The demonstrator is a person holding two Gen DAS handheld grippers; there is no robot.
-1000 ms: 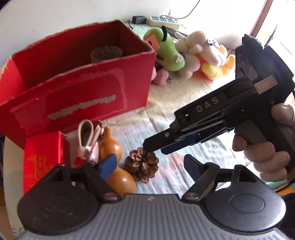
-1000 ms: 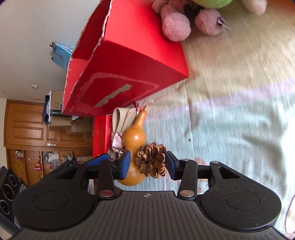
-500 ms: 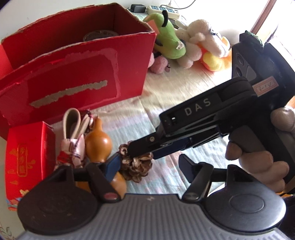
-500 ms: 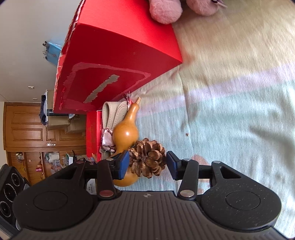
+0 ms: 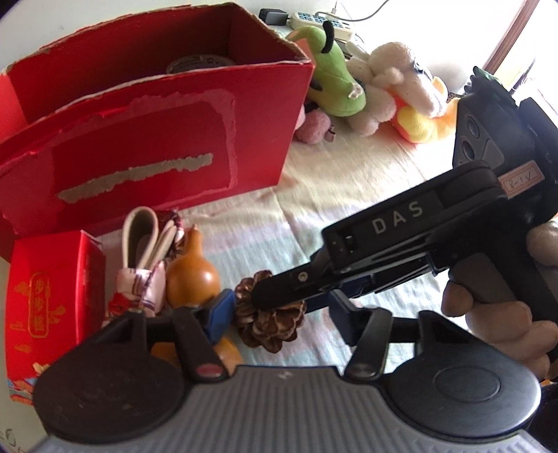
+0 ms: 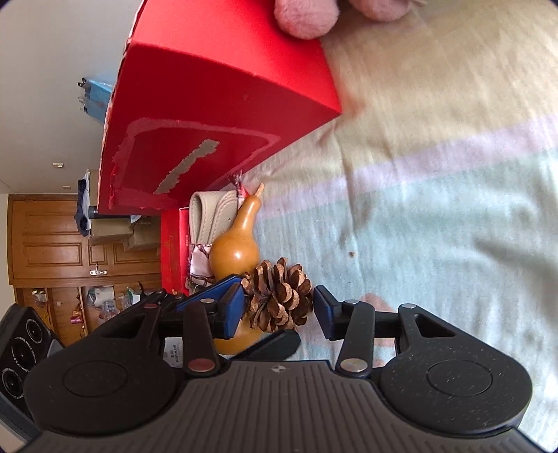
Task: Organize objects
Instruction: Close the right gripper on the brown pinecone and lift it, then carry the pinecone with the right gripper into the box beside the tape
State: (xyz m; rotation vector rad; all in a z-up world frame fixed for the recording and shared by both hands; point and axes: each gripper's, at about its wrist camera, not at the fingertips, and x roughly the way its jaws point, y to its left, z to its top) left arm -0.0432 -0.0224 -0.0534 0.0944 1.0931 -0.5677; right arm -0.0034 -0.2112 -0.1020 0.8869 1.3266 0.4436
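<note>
A brown pine cone [image 6: 277, 296] lies on the striped cloth, next to an orange gourd [image 6: 234, 249]. My right gripper [image 6: 279, 308] is open with the cone between its blue pads, not squeezed. In the left wrist view the right gripper [image 5: 275, 296] reaches in from the right over the pine cone [image 5: 270, 325]. My left gripper [image 5: 279, 315] is open and empty, just behind the cone, its left pad in front of the gourd [image 5: 191, 277]. A big open red box [image 5: 150, 115] stands behind.
A small red carton [image 5: 45, 296] and a beige strap with a cloth pouch [image 5: 143, 251] lie left of the gourd. Plush toys [image 5: 369, 94] and a power strip [image 5: 321, 21] sit at the back right. A tape roll [image 5: 198, 64] is inside the box.
Both grippers have moved forward toward the pine cone. The right gripper's pads now stand on either side of it, and the left gripper has closed in from behind.
</note>
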